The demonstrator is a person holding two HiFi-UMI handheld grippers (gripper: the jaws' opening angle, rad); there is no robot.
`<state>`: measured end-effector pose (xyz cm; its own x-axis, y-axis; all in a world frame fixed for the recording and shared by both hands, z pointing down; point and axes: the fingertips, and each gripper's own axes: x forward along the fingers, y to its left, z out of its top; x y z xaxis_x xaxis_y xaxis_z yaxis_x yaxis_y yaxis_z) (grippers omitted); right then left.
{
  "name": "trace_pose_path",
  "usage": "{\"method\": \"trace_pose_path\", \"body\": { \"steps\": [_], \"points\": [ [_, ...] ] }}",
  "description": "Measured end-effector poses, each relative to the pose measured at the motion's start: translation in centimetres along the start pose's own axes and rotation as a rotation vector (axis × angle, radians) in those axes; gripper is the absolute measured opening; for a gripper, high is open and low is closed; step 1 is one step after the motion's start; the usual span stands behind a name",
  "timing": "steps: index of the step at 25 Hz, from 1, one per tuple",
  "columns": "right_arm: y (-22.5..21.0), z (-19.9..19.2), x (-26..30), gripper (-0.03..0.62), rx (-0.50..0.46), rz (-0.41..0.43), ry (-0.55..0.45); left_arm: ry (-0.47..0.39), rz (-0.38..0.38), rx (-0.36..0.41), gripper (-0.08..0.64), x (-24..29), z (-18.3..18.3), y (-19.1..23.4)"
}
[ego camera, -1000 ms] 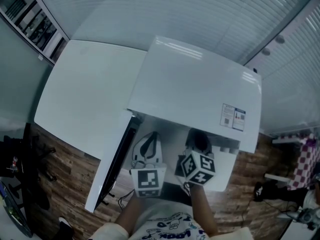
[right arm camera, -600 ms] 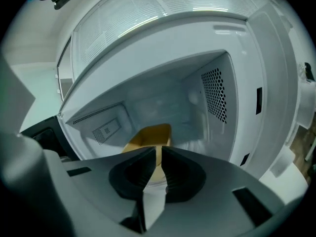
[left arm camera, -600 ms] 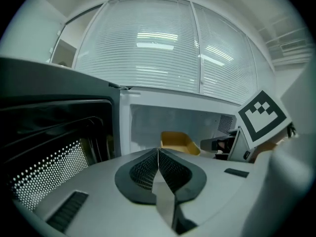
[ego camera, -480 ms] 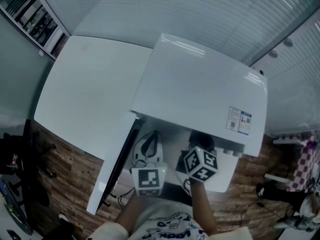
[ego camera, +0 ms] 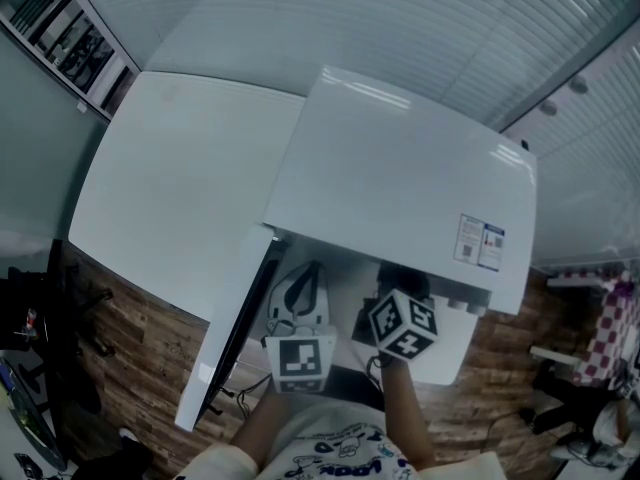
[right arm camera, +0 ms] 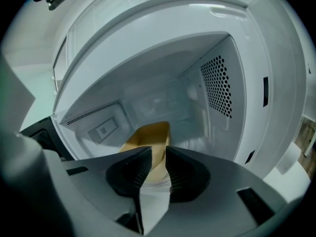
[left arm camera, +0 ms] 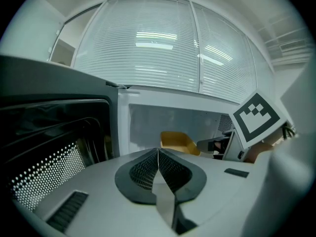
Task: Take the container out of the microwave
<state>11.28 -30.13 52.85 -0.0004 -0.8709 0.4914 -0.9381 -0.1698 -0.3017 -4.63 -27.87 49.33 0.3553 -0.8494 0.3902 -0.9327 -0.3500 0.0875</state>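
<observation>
A yellow container (right arm camera: 148,139) sits on the glass turntable inside the white microwave (ego camera: 400,178), whose door (ego camera: 235,328) hangs open to the left. My right gripper (right arm camera: 158,159) reaches into the cavity, and its jaws stand a narrow gap apart with the container's side wall between them. In the head view only the right gripper's marker cube (ego camera: 404,325) shows below the microwave's top. The left gripper view shows the container (left arm camera: 178,142) deep in the cavity with the right gripper's fingers (left arm camera: 215,145) at its right side. My left gripper (left arm camera: 158,154) is shut on nothing, just outside the opening.
The microwave stands on a white table (ego camera: 170,188) over a wood-pattern floor (ego camera: 130,368). The open door's perforated window (left arm camera: 44,177) is close on the left of my left gripper. Perforated vents (right arm camera: 217,88) line the cavity's right wall.
The right gripper has gone a little deeper into the microwave. The left gripper has hardly moved.
</observation>
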Motion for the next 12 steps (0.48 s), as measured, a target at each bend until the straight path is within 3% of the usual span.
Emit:
{"method": "trace_pose_path", "body": {
  "steps": [12],
  "points": [
    [-0.4, -0.4, 1.2, 0.106, 0.013, -0.021, 0.046, 0.005, 0.009, -0.006, 0.044, 0.2, 0.0, 0.2]
  ]
}}
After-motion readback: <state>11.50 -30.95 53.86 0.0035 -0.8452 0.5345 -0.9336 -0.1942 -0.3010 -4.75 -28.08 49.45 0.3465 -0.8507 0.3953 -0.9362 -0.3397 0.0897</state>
